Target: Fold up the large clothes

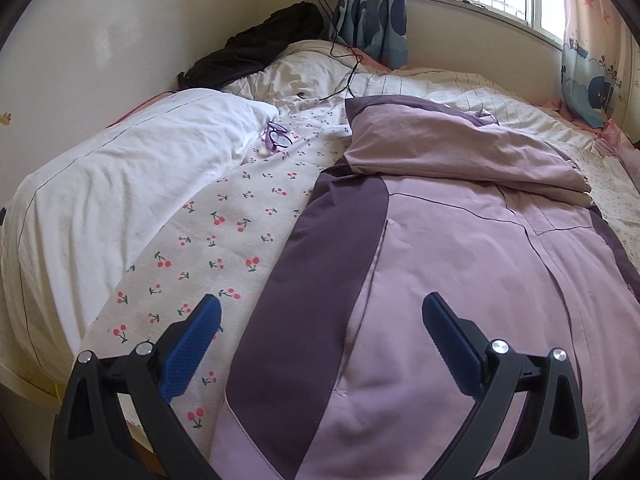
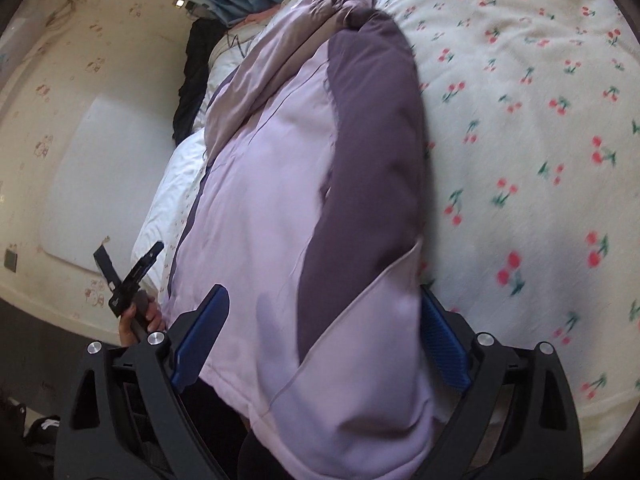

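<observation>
Lilac and dark purple jacket [image 1: 460,248] lies spread on the cherry-print bedsheet [image 1: 224,248] while we hold both grippers above its near edge.

Our left gripper [image 1: 320,320] hangs released, its blue pads wide apart over the jacket's dark side panel, holding nothing. Our right gripper [image 2: 324,320] is also spread open, and the jacket's near hem sits between its fingers, though we cannot tell whether the pads touch the cloth. One sleeve [image 1: 460,152] is folded across the upper part of the jacket. In the right wrist view, a hand [image 2: 140,316] grips the left tool at the bed's edge. A white duvet [image 1: 120,184] lies bunched to the left, with purple glasses [image 1: 276,138] just beside it.
</observation>
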Available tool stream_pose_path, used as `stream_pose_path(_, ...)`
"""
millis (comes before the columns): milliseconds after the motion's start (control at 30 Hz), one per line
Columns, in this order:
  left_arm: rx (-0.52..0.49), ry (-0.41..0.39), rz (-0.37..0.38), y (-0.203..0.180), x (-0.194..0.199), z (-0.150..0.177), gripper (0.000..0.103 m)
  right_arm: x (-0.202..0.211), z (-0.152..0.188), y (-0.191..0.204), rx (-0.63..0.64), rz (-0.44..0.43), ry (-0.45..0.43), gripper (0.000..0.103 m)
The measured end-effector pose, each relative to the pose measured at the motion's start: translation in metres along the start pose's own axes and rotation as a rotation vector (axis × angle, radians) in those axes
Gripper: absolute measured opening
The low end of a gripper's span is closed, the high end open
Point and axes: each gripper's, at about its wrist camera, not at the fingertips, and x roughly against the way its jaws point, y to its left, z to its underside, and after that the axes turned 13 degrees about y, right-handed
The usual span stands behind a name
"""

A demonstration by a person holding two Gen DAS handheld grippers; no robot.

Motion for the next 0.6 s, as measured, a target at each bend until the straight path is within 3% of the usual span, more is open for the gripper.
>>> stream_pose_path(600, -0.06, -0.015, 0.052, -0.035, 0.002, -0.005, 0.097, -0.012, 0.009, -0.002, 0.015, 0.014, -0.019, 0.096)
